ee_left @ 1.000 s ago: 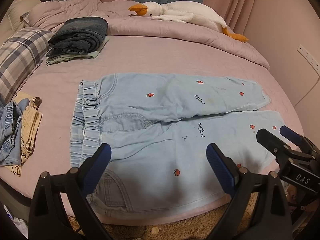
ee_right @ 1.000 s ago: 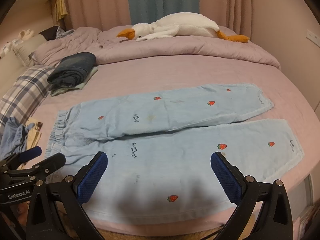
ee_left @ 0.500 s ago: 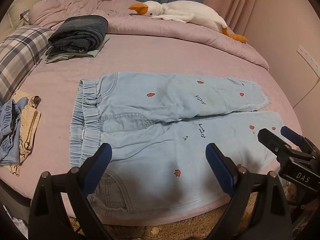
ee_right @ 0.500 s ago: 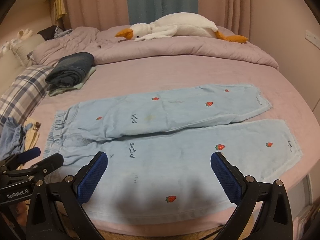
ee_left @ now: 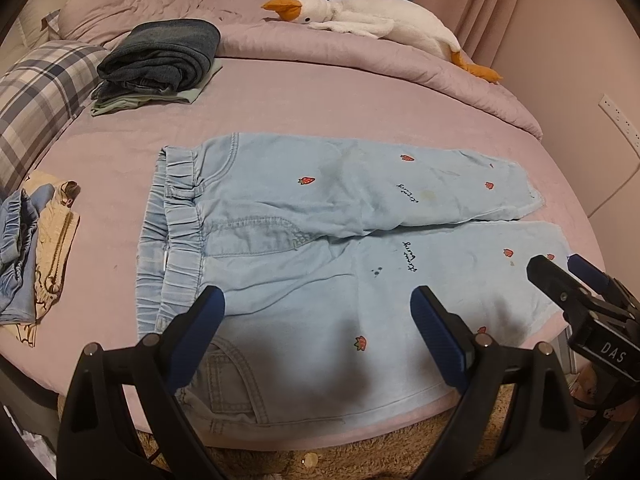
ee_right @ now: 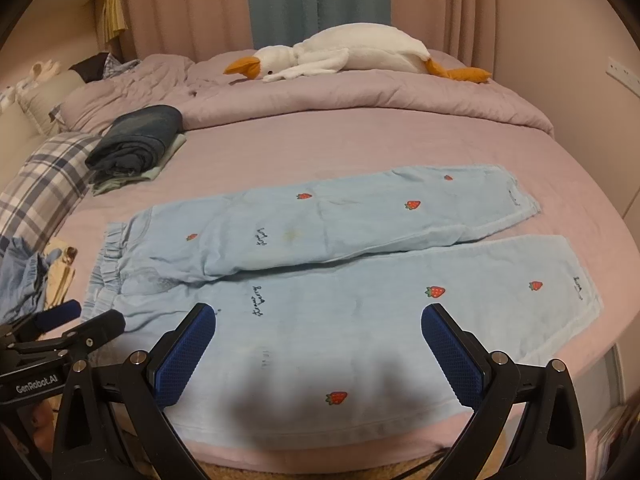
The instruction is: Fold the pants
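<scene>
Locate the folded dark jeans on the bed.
The dark jeans lie far left in both views, atop a green garment, between the plaid pillow and the quilt.

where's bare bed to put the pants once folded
Bare sheet lies between the pants and the duvet, right of the folded stack. The left edge is crowded by a clothes heap and plaid pillow.

- My jaws stand wide apart, my right gripper (ee_right: 318,354) hovering empty over the near edge of the light blue strawberry pants (ee_right: 360,264).
- The pants lie flat on the pink bed (ee_right: 320,144), waistband toward 9 o'clock, leg hems toward 3 o'clock.
- The left gripper (ee_right: 76,318) shows at 8 o'clock.
- Folded dark jeans (ee_right: 138,142) sit at 10 o'clock.
- A plush goose (ee_right: 352,54) rests at 12 o'clock.
</scene>
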### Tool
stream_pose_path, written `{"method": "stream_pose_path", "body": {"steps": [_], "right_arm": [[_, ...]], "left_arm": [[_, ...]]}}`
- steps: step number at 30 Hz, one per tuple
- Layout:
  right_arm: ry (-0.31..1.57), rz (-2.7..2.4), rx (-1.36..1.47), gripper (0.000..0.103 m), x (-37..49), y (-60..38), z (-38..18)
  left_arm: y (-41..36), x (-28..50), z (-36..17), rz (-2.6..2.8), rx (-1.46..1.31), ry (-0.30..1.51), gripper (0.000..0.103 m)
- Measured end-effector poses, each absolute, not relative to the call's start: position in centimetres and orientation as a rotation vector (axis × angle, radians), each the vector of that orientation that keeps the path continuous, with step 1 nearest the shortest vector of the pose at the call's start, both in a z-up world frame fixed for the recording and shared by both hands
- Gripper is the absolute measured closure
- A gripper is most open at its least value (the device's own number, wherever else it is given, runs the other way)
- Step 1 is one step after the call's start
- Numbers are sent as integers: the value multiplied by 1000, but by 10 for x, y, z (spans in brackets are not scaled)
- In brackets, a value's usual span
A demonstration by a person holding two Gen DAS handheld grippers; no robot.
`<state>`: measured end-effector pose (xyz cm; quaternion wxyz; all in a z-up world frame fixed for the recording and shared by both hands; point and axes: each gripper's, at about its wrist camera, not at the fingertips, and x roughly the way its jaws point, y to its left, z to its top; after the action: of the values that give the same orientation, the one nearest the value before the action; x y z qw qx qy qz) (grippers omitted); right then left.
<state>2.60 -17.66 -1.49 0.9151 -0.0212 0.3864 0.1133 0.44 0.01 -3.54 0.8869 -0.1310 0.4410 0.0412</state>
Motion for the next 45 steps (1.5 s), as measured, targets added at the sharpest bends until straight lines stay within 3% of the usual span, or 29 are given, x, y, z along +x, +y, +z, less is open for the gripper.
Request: {"method": "stream_pose_path", "body": {"steps": [17, 31, 36, 40, 43, 45], "right_arm": [[801, 225, -33, 0, 27, -181, -16], [790, 226, 56, 0, 53, -194, -3], [841, 295, 182, 0, 114, -205, 8], [1023, 233, 328, 0, 204, -212, -14], [1139, 142, 404, 11, 265, -216, -37], [1171, 72, 402, 11, 296, -216, -51]], "left_arm": [[8, 5, -34, 90, -300, 912, 9], [46, 42, -18, 121, -502, 864, 9], [66, 60, -26, 174, -609, 871, 10], [77, 74, -37, 217, -679, 904, 13], [80, 82, -42, 240, -696, 919, 14], [81, 86, -44, 254, -705, 921, 14]]}}
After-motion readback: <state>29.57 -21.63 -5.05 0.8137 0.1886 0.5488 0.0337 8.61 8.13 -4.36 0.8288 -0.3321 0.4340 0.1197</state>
